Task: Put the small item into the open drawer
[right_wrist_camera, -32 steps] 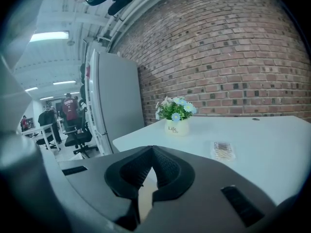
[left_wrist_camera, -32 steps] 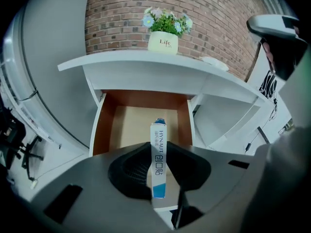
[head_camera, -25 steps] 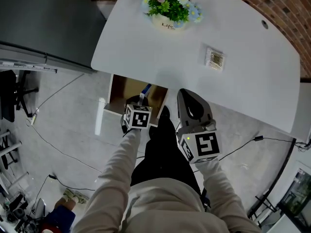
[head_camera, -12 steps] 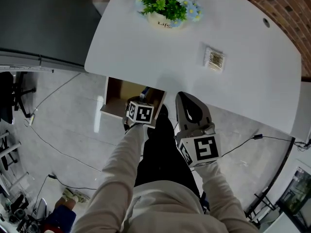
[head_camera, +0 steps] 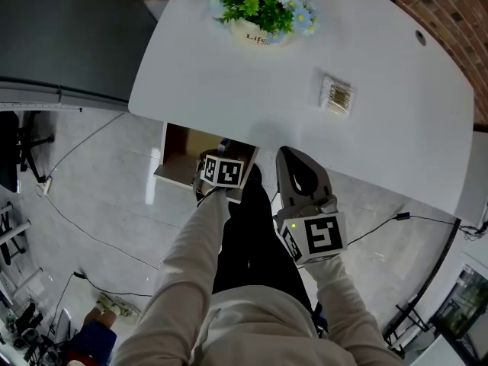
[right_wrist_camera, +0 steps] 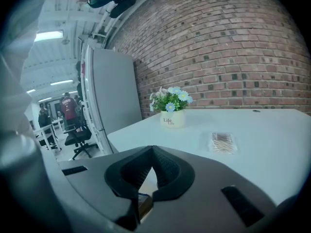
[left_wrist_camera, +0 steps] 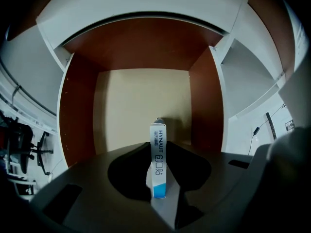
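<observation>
Head view: your left gripper (head_camera: pixel 220 158) points down into the open wooden drawer (head_camera: pixel 183 147) under the white table (head_camera: pixel 381 128). Your right gripper (head_camera: pixel 290 153) hangs just beside it, at the table's edge.
Left gripper view: your jaws are clamped on the narrow white carton with a blue end (left_wrist_camera: pixel 158 161), upright over the drawer's beige floor, between its red-brown walls.
Right gripper view: your jaws meet at the tips and grip nothing. A potted bunch of flowers (right_wrist_camera: pixel 171 106) and a clear packet of sticks (right_wrist_camera: pixel 223 142) sit on the table.

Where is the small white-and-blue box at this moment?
In the left gripper view, the small box stands upright at centre frame, clamped between the fingers of the left gripper. It hangs over the tan floor of the open drawer.
</observation>
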A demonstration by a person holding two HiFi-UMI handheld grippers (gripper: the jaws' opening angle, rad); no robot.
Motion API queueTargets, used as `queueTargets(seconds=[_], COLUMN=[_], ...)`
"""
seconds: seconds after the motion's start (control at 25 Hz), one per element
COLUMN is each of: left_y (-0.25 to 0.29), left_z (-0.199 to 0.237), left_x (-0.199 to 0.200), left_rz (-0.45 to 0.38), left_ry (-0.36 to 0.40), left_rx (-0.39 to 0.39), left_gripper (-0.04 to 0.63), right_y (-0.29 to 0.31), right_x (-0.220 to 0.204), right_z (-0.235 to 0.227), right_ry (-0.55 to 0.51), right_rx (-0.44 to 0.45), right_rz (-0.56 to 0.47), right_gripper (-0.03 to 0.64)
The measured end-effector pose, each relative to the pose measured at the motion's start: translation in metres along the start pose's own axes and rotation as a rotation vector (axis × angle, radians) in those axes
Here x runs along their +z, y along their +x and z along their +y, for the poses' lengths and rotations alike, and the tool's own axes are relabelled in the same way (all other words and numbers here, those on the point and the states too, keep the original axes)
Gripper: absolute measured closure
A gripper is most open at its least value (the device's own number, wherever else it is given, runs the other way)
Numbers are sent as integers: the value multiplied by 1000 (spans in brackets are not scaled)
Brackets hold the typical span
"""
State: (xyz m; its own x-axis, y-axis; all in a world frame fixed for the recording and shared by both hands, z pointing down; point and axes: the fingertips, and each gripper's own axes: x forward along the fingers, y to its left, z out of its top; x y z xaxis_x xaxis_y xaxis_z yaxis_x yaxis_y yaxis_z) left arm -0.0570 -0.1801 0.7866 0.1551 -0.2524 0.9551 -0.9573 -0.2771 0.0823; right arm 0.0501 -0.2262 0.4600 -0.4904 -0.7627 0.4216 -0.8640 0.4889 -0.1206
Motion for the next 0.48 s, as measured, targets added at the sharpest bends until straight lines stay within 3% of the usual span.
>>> queueTargets(seconds=[0.28, 0.48], left_y=[2, -9], left_z=[-4, -6], left_x=[-2, -3], left_rz=[17, -18], left_ry=[-9, -30], left_rx=[-18, -36], left_gripper=[460, 446], right_y=[-2, -4], right_x=[-2, 2], right_z=[5, 10], right_ry=[5, -8], right_rx=[10, 21], right_rz=[2, -8], right_gripper=[591, 591])
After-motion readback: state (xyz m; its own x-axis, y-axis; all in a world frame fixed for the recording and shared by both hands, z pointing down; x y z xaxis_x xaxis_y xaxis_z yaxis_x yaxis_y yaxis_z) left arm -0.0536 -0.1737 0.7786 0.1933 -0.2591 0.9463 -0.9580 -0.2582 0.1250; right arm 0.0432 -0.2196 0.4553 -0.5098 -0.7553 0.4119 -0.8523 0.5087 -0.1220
